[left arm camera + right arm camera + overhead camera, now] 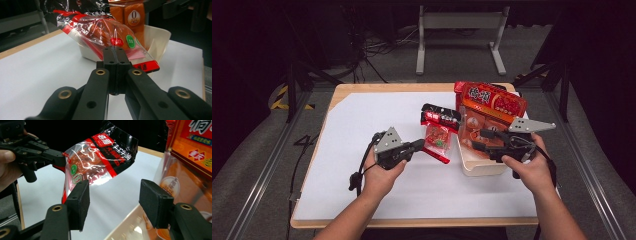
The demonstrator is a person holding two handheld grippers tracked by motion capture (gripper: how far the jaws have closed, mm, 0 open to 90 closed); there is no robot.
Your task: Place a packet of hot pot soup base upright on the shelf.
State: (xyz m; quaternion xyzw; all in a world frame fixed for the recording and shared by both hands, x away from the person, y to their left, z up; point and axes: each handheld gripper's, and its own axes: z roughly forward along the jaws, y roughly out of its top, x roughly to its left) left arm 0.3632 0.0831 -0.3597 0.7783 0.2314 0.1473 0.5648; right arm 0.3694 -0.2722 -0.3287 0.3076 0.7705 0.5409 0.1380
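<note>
The left gripper is holding its fingers pinched together on the lower edge of a red and clear snack packet, which is hanging tilted above the white desk, just beside a cream tray. In the right gripper view, the packet is sitting clear of the desk, gripped at its corner. The right gripper is hovering over the tray, its fingers standing apart with nothing between them. An orange box is leaning upright in the tray.
</note>
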